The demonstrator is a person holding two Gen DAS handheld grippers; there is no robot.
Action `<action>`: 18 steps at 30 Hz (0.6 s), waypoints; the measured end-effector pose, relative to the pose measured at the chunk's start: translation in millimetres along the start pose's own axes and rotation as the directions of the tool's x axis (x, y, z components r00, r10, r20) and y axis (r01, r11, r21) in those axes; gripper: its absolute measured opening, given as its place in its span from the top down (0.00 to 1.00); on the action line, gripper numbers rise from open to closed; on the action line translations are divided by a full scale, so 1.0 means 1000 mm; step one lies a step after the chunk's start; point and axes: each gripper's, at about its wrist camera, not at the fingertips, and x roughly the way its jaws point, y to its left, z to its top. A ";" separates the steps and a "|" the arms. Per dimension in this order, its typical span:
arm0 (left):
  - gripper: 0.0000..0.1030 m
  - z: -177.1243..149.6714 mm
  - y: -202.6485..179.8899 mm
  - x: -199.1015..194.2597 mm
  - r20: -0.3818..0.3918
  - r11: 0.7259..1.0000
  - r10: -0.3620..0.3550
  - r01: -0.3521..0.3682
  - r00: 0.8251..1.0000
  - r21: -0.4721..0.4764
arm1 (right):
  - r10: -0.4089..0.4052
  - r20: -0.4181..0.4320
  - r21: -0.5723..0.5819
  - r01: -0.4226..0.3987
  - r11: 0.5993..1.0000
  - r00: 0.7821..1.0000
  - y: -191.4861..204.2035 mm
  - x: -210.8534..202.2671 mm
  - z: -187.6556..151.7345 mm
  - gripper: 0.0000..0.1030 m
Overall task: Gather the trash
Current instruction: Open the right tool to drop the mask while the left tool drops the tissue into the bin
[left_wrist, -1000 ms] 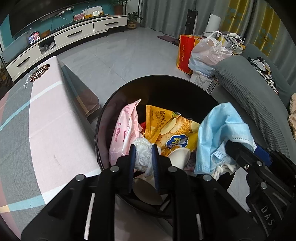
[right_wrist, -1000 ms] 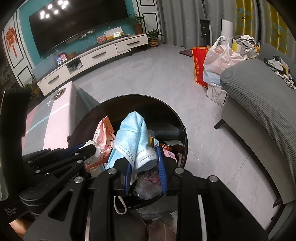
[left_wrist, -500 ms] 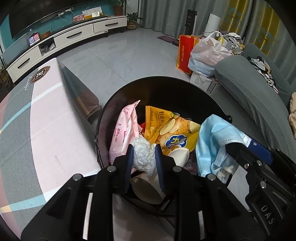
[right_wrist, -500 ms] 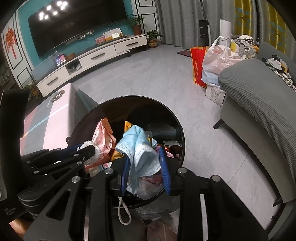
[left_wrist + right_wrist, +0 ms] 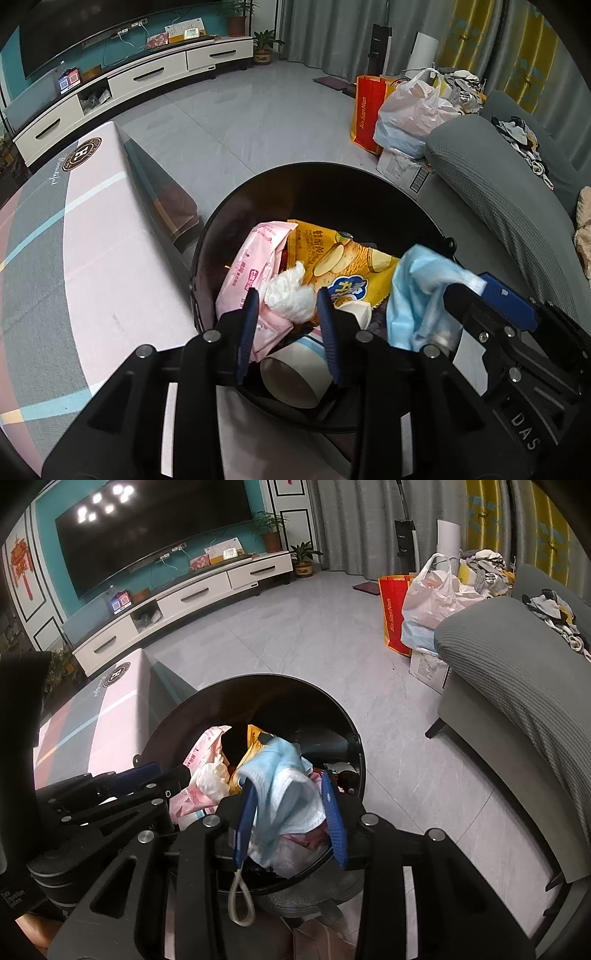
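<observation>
1. Left gripper [image 5: 286, 301] over the black bin [image 5: 258, 192], jaws just been opening, now a narrow gap; crumpled white tissue [image 5: 290, 291] between the blue pads, no longer pinched, resting on the pink wrapper [image 5: 251, 266].
2. Right gripper [image 5: 290, 794] alongside, jaws likewise just been opening; blue face mask [image 5: 284, 782] draped between the pads, slumping onto the trash, ear loop dangling below.
3. Inside the bin: yellow chip bag [image 5: 343, 258], paper cup [image 5: 295, 369] on its side.
4. Beside the bin on the left, pink-and-grey table [image 5: 92, 240]; grey sofa [image 5: 517, 672] on the right.
</observation>
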 end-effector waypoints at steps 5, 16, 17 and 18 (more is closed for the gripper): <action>0.63 0.000 0.002 -0.003 0.005 1.000 0.001 -0.001 1.000 0.002 | 0.000 0.003 0.001 0.000 1.000 1.000 -0.001 -0.001 0.000 0.63; 0.54 0.000 0.004 -0.014 0.021 1.000 0.007 -0.008 1.000 0.011 | 0.001 0.018 0.003 -0.001 1.000 1.000 0.000 -0.008 0.000 0.56; 0.53 0.000 0.004 -0.015 0.022 1.000 0.007 -0.007 1.000 0.012 | 0.001 0.016 0.004 -0.001 1.000 1.000 0.000 -0.009 0.000 0.56; 0.51 0.000 0.004 -0.015 0.024 1.000 0.008 -0.008 1.000 0.012 | 0.002 0.015 0.005 -0.003 1.000 1.000 -0.001 -0.009 0.000 0.56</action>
